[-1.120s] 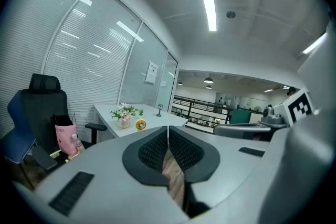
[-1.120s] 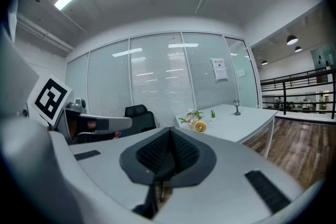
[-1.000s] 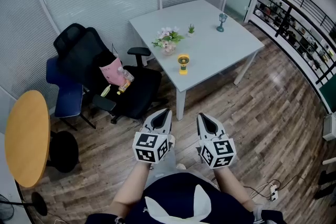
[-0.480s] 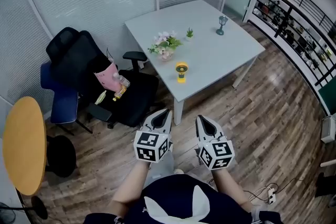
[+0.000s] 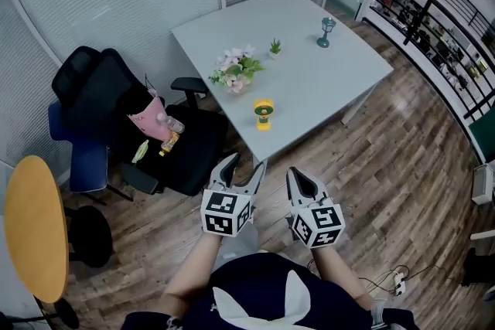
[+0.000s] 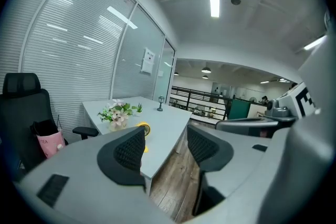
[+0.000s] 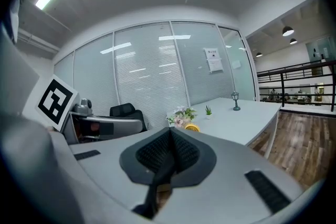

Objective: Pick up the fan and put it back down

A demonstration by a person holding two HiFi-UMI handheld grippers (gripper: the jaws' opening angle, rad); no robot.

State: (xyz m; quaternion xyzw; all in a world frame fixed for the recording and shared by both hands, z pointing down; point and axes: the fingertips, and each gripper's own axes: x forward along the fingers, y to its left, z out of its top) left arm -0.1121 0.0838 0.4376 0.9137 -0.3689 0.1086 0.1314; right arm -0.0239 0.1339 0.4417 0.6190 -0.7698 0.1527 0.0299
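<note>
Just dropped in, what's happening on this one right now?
A person holds a gripper in each hand, both out over the floor, short of the table. The left gripper has just been opening its jaws, with nothing between them; the right gripper has its jaws shut and empty. The fan stands untouched near the table's front corner, by the flowers. The pick-up has not begun.
</note>
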